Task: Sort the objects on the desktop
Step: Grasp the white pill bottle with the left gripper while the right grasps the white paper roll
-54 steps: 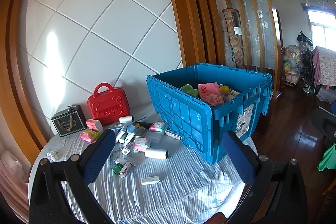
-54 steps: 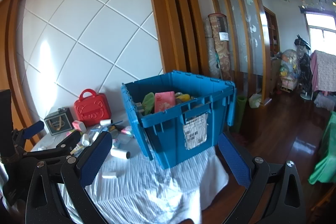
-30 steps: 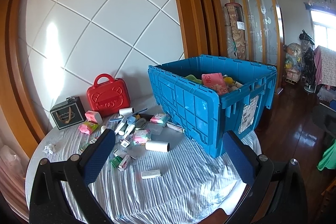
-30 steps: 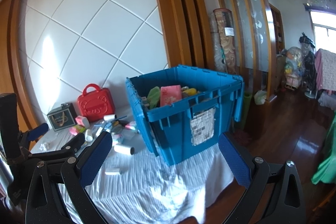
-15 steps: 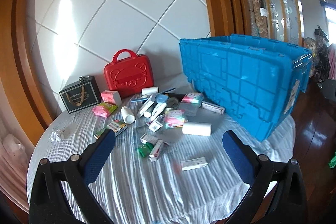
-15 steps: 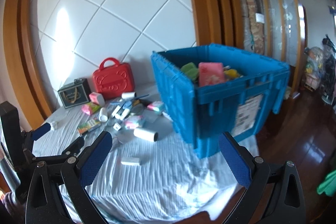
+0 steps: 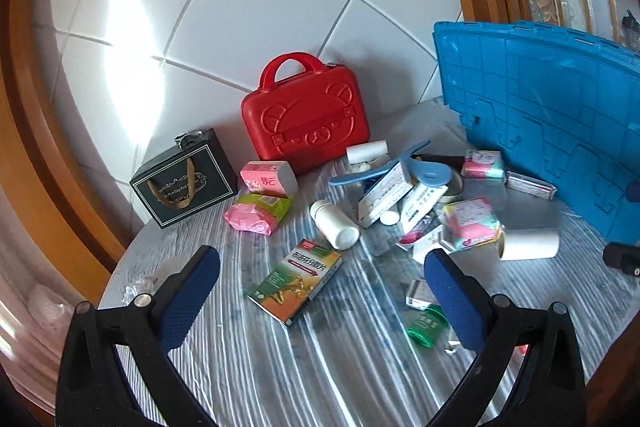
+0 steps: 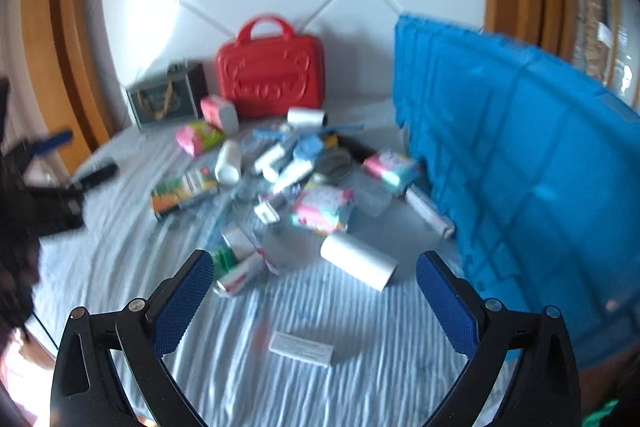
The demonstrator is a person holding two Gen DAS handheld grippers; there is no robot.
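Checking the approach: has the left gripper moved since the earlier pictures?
Yes. The left gripper has dropped forward toward the table; the red case looms larger, and the blue crate's inside is hidden now.

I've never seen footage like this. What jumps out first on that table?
The big blue crate dominates the right side, and a bright red bear-faced case stands against the white padded wall behind. Between them spreads a jumble of small boxes and bottles on the striped cloth, with both grippers, left and right, open and empty above it.
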